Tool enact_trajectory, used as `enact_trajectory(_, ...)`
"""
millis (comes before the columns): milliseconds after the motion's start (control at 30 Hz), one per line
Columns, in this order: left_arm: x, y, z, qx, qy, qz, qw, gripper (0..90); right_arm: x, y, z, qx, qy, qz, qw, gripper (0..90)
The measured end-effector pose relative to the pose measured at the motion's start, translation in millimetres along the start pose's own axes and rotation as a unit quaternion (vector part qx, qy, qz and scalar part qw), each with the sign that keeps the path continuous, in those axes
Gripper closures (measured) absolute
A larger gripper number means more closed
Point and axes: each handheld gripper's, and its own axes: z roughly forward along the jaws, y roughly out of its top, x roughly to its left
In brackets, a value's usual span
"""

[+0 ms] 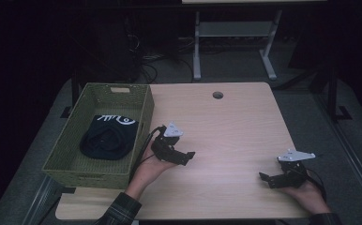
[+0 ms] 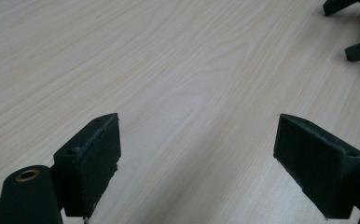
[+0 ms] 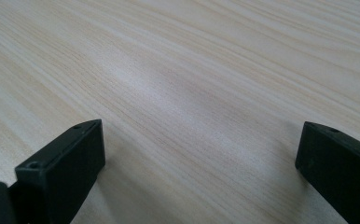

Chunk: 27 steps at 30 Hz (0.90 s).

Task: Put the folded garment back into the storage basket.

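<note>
The wooden table (image 1: 226, 122) is taking up the middle of the high view, and its top is lying bare apart from the two hand-held tools. At the left of the frame the green woven basket (image 1: 144, 123) is sitting along the table's left edge, and a dark folded garment (image 1: 108, 137) with white lettering is lying inside it on the basket floor, nearer the right wall. From that I am judging the putting-away as good as finished: the cloth is already resting in the basket and nothing else is waiting on the wood, so little seems to be left beyond pulling the hands back. The left gripper (image 1: 181, 157) is hovering just beside the basket's right wall, at the lower centre-left of the frame, with its jaws standing wide apart and nothing between them; the left gripper view is looking past them at plain wood grain. The right gripper (image 1: 269, 180) is resting well apart from it, at the lower right, likewise spread wide and holding nothing, with only table surface ahead of it.
</note>
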Motion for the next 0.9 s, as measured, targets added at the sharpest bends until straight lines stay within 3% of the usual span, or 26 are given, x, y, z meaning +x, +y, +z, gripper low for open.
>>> enact_trajectory(367, -9.3, -13.1, 16.4, 0.008, 0.005, 0.014, 0.9999, 13.9, 0.0, 0.0, 0.0, 0.000, 0.000, 0.000, 1.0000, 1.1)
enact_trajectory(733, -11.0, -25.2, 26.2, 0.004, 0.007, 0.015, 0.9999, 13.9, 0.0, 0.0, 0.0, 0.000, 0.000, 0.000, 1.0000, 1.1)
enact_trajectory(900, -11.3, -33.9, 34.6, 0.014, 0.011, 0.012, 0.9998, 13.8, 0.0, 0.0, -0.1, 0.000, 0.000, 0.000, 1.0000, 1.1)
